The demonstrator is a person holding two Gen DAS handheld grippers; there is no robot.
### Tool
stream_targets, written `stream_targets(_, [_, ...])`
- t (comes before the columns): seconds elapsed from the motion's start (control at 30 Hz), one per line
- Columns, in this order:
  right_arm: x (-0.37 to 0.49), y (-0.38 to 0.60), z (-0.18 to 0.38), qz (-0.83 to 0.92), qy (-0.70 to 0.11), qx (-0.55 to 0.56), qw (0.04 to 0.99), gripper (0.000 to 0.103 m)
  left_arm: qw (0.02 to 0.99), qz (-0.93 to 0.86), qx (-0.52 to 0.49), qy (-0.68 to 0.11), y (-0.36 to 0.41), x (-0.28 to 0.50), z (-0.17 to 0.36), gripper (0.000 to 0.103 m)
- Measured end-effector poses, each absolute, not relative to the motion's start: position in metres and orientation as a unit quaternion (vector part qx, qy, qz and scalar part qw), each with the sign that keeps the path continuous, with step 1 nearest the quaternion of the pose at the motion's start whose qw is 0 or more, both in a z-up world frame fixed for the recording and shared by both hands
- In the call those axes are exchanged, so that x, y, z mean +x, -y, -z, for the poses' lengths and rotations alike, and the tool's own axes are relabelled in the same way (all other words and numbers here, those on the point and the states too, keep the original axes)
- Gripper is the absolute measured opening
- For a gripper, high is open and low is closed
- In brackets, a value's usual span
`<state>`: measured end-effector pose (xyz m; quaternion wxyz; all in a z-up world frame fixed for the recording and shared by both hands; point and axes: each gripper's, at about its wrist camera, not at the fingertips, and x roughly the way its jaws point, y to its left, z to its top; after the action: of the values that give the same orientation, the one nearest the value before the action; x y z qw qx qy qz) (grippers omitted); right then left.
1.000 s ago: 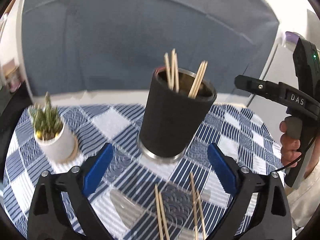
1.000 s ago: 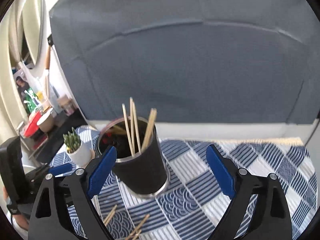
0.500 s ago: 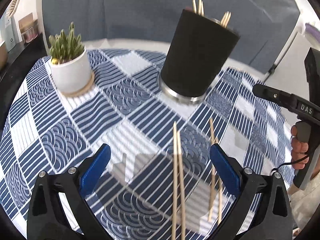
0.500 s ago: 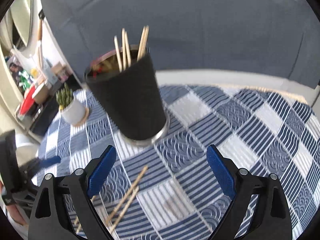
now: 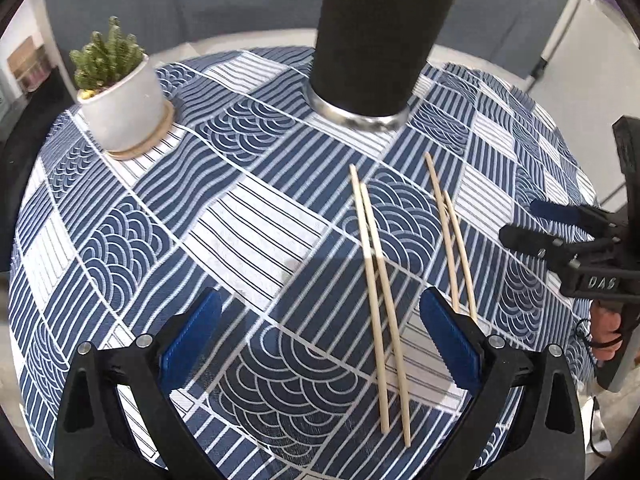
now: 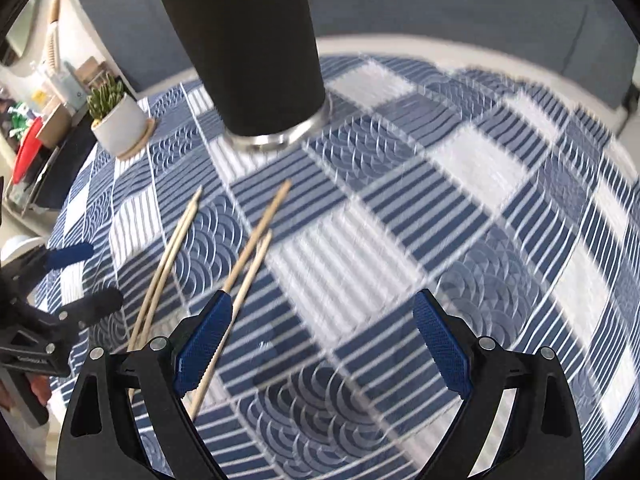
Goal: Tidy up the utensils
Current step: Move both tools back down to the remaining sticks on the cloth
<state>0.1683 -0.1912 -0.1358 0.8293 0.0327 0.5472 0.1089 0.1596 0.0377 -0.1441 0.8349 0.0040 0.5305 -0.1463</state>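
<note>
A black utensil cup (image 5: 380, 36) with a steel base stands at the back of the blue patterned tablecloth (image 5: 256, 240); its rim is cut off by the frame top. Two pairs of wooden chopsticks lie flat in front of it: one pair (image 5: 378, 292) between my left fingers, nearer the right finger, the other pair (image 5: 452, 232) further right. My left gripper (image 5: 320, 340) is open and empty above the cloth. My right gripper (image 6: 324, 344) is open and empty; both pairs (image 6: 248, 256) (image 6: 168, 256) lie by its left finger. The cup also shows in the right wrist view (image 6: 252, 48).
A small cactus in a white pot (image 5: 120, 96) on a wooden coaster stands at the back left. The right gripper shows at the right edge of the left wrist view (image 5: 576, 240). A grey sofa back rises behind the table. Cluttered shelves are far left (image 6: 32, 112).
Both grippers have tilted down and dropped toward the table. The cup has slid to the top of both views and the chopsticks on the cloth have come into full view.
</note>
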Motion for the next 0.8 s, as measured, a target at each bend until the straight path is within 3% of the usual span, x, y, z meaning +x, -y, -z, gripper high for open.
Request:
stream_targets(0.6, [0.16,0.163,0.153,-0.036,-0.579,0.041,0.814,0.087,0.82,0.158,0.027,-0.549,-0.04,0.166,0.16,0.097])
stream_targets(0.8, [0.164,0.163,0.159,0.005,-0.592,0.019,0.806,0.095,0.822,0.144,0.025,-0.551,-0.043,0.168,0.165,0.097])
